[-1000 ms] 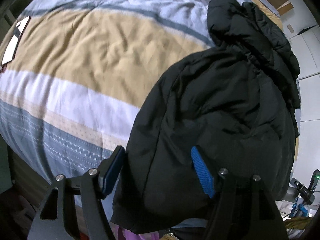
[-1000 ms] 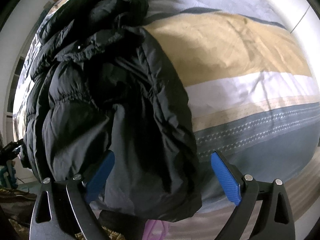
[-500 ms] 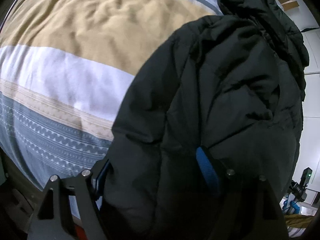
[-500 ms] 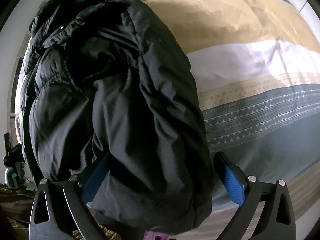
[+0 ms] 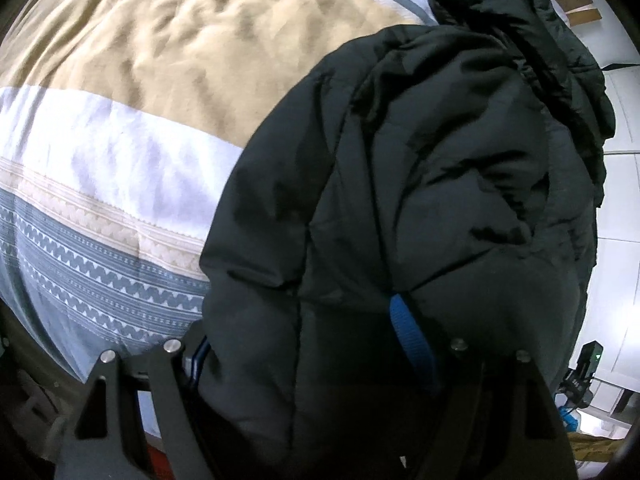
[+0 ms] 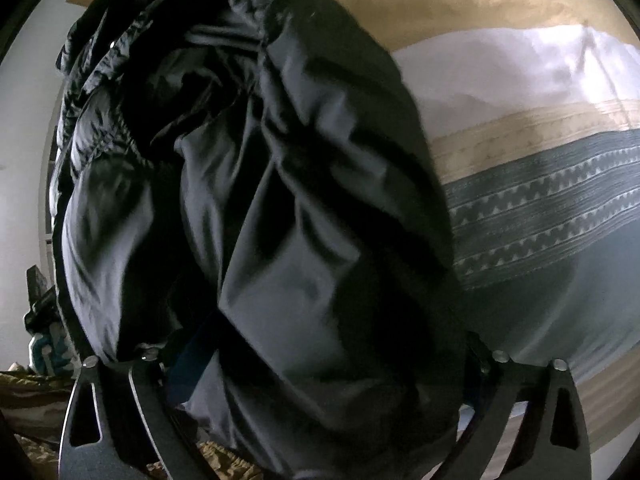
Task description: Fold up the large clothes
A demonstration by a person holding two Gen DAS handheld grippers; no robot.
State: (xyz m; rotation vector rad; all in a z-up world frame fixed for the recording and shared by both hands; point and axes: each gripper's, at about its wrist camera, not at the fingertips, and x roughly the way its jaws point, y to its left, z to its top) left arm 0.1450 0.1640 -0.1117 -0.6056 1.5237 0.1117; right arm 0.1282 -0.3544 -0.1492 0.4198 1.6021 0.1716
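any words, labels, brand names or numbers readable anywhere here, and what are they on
None can be read in either view.
black puffer jacket: no logo, tag or print shows on the fabric.
striped bedspread: only a woven zigzag pattern, no text.
dark device with a green light at the right edge of the left wrist view: too small and blurred to read any marking.

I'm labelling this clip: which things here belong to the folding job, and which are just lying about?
Job:
black puffer jacket
left gripper
right gripper
striped bedspread

Lying about:
wooden shelf
black device with green light
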